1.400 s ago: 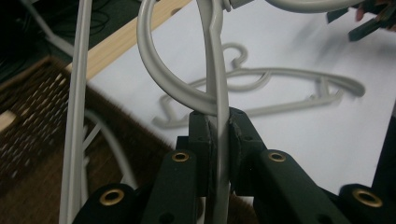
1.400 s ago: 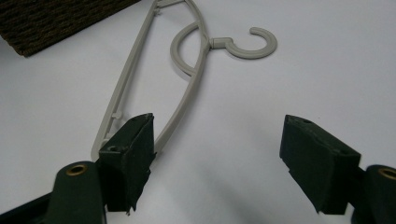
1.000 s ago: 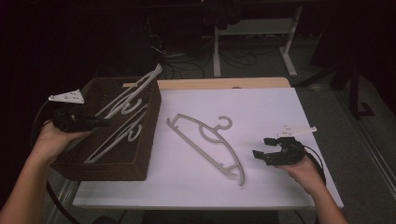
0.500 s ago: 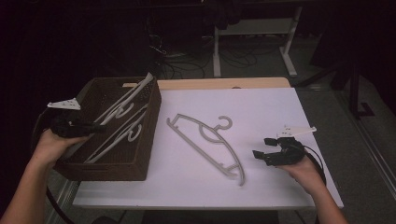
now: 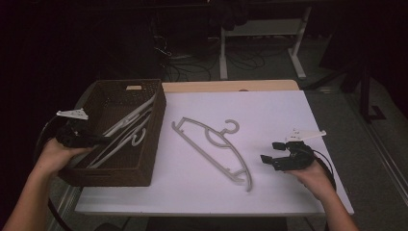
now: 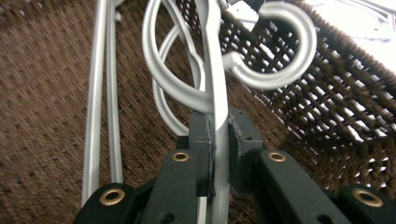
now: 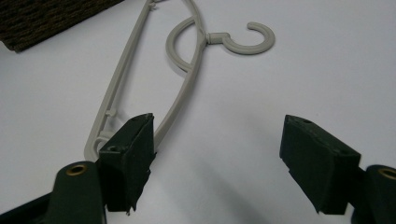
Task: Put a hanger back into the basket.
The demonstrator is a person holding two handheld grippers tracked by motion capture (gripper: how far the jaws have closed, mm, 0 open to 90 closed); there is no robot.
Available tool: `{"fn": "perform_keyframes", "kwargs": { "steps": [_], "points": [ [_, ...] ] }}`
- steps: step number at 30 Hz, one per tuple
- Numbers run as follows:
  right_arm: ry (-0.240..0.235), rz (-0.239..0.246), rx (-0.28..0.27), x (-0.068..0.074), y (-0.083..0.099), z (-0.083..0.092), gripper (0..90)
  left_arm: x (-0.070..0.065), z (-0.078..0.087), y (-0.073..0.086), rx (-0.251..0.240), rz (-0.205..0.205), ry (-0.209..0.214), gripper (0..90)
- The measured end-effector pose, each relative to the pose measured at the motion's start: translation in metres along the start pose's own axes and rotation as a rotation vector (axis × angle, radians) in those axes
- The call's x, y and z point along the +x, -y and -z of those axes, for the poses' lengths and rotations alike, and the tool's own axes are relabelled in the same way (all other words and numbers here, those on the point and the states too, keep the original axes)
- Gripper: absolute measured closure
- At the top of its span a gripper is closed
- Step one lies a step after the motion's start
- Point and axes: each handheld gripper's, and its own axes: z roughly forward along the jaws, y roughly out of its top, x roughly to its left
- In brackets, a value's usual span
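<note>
So the left gripper [image 6: 218, 154] is clamping the flat spine of a grey hanger [image 6: 212, 70] inside the wicker basket [image 5: 144, 168], pinching it just below where the hook [image 6: 280, 51] branches off. Looks like thin moulded plastic, so I'm guessing it's light, pretty stiff but a bit springy along its length, and kind of slick. Gripping near the hook seems like the sane spot, since that's roughly the balance point and the long arms won't be swinging as much. Another hanger or two are lying in the basket right beside it, and those loops and hooks are looking like they could snag each other; the basket wall is also sitting close to the hook. Over on the white surface [image 5: 298, 110] a second hanger [image 5: 214, 147] is lying flat, well apart from the basket, and the right gripper [image 5: 273, 155] is hovering just past its near end with jaws spread wide, holding nothing.
</note>
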Motion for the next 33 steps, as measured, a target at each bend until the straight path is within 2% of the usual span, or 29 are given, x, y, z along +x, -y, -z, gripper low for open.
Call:
{"fn": "perform_keyframes", "kwargs": {
  "steps": [3,6,7,9,11,19,22,24,26,28,33],
  "points": [
    [0.000,0.000,0.000,0.000,0.000,0.000,25.5,-0.001,-0.004,-0.002,0.018,-0.019,-0.020,81.6],
    [0.000,0.000,0.000,0.000,0.000,0.000,25.5,0.003,-0.007,-0.003,0.020,-0.008,-0.023,81.2],
    [0.000,0.000,-0.001,0.000,0.000,0.000,25.5,0.003,-0.008,-0.003,0.017,-0.003,-0.031,78.6],
    [0.000,0.000,-0.001,0.000,0.000,0.000,25.5,0.003,-0.012,-0.003,0.037,-0.004,-0.065,67.7],
    [0.000,0.000,-0.004,0.000,0.000,0.001,25.5,0.004,-0.014,-0.004,0.051,0.000,-0.074,62.5],
    [0.001,0.000,-0.005,-0.001,-0.001,0.001,25.5,0.006,-0.012,-0.003,0.028,0.011,-0.052,36.3],
    [0.001,-0.001,-0.005,0.000,-0.001,0.002,25.5,0.005,-0.011,-0.003,0.023,0.015,-0.058,25.3],
    [0.001,-0.002,-0.005,0.000,-0.001,0.001,25.5,0.005,-0.014,-0.004,0.057,0.003,-0.021,22.5],
    [-0.001,-0.003,-0.005,0.000,-0.001,0.001,25.5,0.003,-0.017,-0.005,0.076,-0.009,-0.034,21.7],
    [-0.001,-0.002,-0.006,0.000,-0.001,0.001,25.5,0.004,-0.018,-0.005,0.056,0.001,-0.063,11.3],
    [-0.001,-0.001,-0.007,-0.001,-0.001,0.001,25.5,0.005,-0.014,-0.006,0.019,0.008,-0.090,3.5]
  ]
}}
